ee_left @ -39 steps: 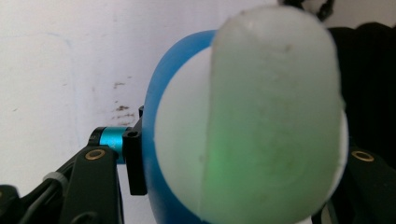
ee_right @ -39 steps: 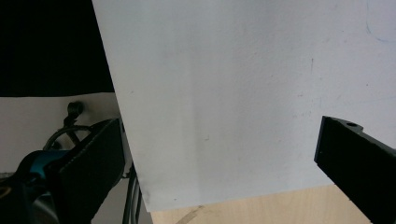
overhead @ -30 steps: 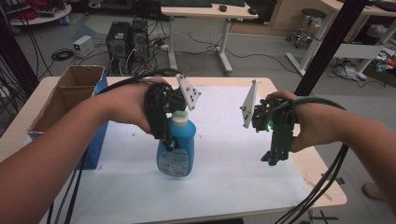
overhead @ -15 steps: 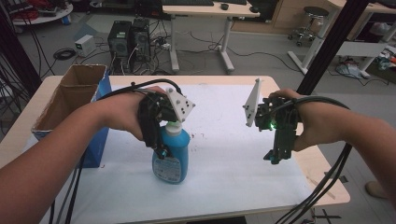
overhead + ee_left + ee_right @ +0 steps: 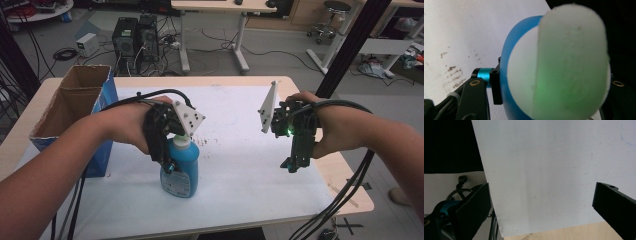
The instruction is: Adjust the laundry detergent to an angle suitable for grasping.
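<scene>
Clamped on the blue bottle just beside the cardboard box, left gripper steadies it upright; right gripper, jaws apart, waits farther off.

No readable text from my station.

I see a pale label patch with dark marks on the blue bottle, too small and blurred to read; the cardboard box shows me no lettering.

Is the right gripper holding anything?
No, the right gripper has its jaws wide apart over the bare white mat.
</scene>
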`<state>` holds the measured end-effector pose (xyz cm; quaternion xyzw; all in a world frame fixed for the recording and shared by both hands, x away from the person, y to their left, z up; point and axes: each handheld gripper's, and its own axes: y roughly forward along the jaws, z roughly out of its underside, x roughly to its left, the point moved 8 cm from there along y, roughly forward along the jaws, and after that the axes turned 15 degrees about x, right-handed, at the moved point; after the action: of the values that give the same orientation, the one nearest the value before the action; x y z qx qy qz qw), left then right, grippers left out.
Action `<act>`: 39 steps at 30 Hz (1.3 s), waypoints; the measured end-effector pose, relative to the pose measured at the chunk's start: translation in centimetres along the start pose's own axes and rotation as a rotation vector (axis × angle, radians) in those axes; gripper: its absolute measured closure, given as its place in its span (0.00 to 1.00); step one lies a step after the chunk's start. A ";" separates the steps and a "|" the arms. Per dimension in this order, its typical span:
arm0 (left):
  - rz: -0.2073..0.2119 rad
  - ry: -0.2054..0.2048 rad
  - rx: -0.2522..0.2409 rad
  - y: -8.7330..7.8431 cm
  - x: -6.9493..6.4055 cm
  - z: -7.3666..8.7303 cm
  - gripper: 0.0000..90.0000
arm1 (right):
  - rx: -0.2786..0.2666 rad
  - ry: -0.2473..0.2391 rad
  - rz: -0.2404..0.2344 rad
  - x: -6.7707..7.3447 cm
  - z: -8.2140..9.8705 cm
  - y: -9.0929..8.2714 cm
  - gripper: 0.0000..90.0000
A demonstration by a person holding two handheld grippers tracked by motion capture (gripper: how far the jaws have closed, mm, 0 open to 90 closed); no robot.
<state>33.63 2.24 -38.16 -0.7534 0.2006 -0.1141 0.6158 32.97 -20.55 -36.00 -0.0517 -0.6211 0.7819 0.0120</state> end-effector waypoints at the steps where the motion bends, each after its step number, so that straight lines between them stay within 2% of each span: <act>1: -0.002 0.001 -0.004 0.0 0.0 0.0 0.42 | -0.001 -0.001 0.000 0.0 0.0 0.0 0.02; 10: 0.010 -0.015 -0.004 0.1 -0.2 0.0 0.42 | 0.002 -0.005 0.001 -0.1 -0.3 -0.1 0.01; 13: 0.008 -0.022 0.004 0.1 -0.2 0.0 0.37 | 0.000 -0.012 0.001 -0.1 -0.4 0.0 0.01; 18: 0.007 -0.044 -0.015 -0.2 -0.3 -0.1 0.32 | 0.000 -0.012 0.001 -0.1 -0.4 -0.1 0.01; 21: 0.015 -0.060 -0.008 -0.3 -0.6 0.0 0.30 | 0.003 -0.009 0.001 0.0 -0.4 -0.1 0.01; 26: 0.005 -0.083 0.006 -0.7 -0.8 0.2 0.26 | 0.000 -0.010 0.005 -0.1 -0.5 -0.3 0.01; 29: -0.001 -0.109 0.024 -1.0 -0.9 0.5 0.23 | 0.002 -0.016 0.005 0.0 -0.6 -0.3 0.02; 33: -0.005 -0.123 0.045 -1.5 -1.1 0.9 0.22 | 0.002 -0.022 0.007 0.0 -0.8 -0.4 0.01; 34: -0.008 -0.142 0.062 -1.9 -1.2 1.2 0.22 | 0.001 -0.024 0.007 -0.1 -0.8 -0.4 0.01; 39: -0.009 -0.170 0.121 -2.6 -1.4 1.8 0.18 | -0.003 -0.029 0.011 -0.2 -1.1 -0.6 0.01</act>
<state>33.52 4.90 -35.94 -0.7227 0.1373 -0.0644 0.6743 33.21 -19.40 -35.65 -0.0438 -0.6221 0.7817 -0.0017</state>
